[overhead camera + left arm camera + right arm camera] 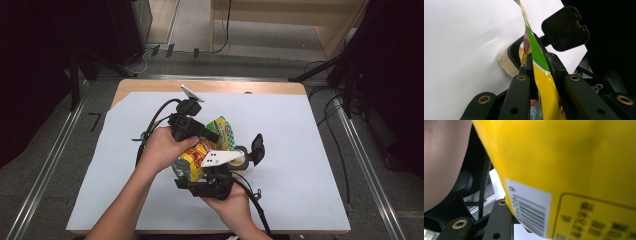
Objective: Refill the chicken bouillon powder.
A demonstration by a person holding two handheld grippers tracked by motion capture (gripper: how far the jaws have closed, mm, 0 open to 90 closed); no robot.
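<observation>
I had the bag [200, 152] pinched between both tongs above the middle of the white-covered tabletop [300, 150]. My left tongs [536, 62] were nearly closed on its thin top edge. My right tongs [212, 175] stood wider, seemingly round the bag's body, though I could not tell whether they gripped. To do this well, I judged I should keep the left grip firm and both hands steady, so the slick film would not slide. The bag was glossy yellow with green, red print, and a barcode [530, 210] on its back.
</observation>
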